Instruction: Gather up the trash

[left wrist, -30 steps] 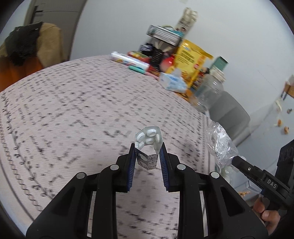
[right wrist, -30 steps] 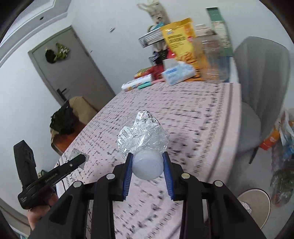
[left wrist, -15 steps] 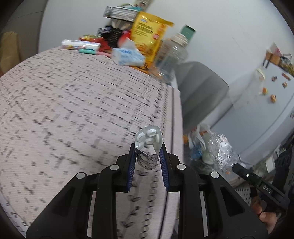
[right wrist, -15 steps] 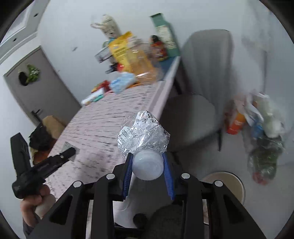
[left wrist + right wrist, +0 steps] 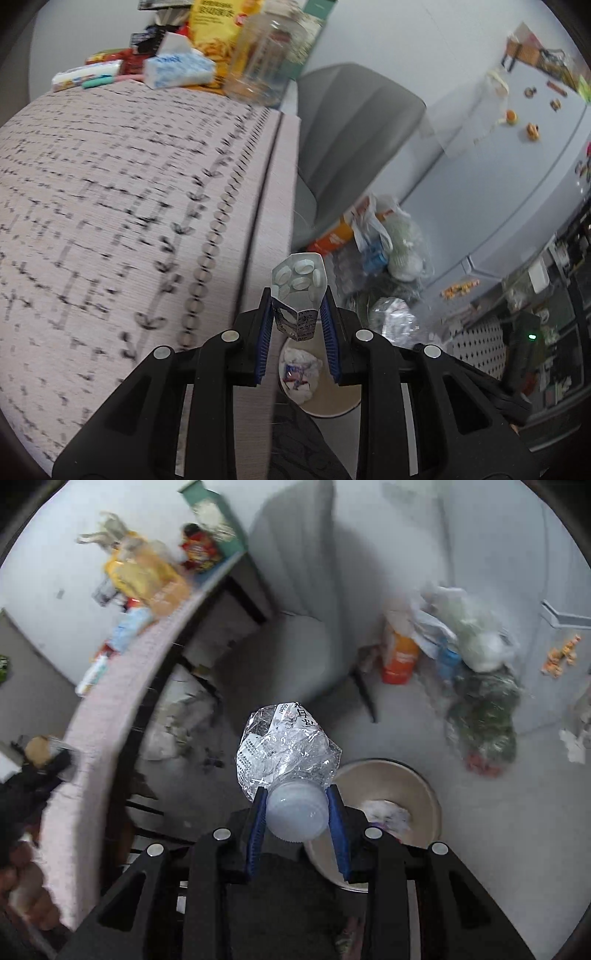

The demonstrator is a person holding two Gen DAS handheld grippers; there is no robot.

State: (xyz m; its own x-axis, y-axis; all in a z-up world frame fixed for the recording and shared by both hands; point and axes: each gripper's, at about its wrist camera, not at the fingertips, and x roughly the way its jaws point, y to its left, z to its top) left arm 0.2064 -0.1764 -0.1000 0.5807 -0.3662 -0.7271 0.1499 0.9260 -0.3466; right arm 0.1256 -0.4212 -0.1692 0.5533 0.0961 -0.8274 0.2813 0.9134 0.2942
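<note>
The table [image 5: 110,206] fills the left of the left view. Lower right in the right view sits the bin [image 5: 388,775], some trash inside. Both pickups look done, 2 drops left: right gripper [image 5: 297,812] clamps a crushed bottle [image 5: 288,746], left gripper [image 5: 297,317] pinches a pill blister [image 5: 299,277].

Both grippers swing off the table [image 5: 110,192] toward 3 o'clock, tilting down; the bin [image 5: 391,786] now lies below them.

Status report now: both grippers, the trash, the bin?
Left gripper shut on pill pack. Right gripper shut on crushed bottle. Bin on floor below, nothing in the way.
</note>
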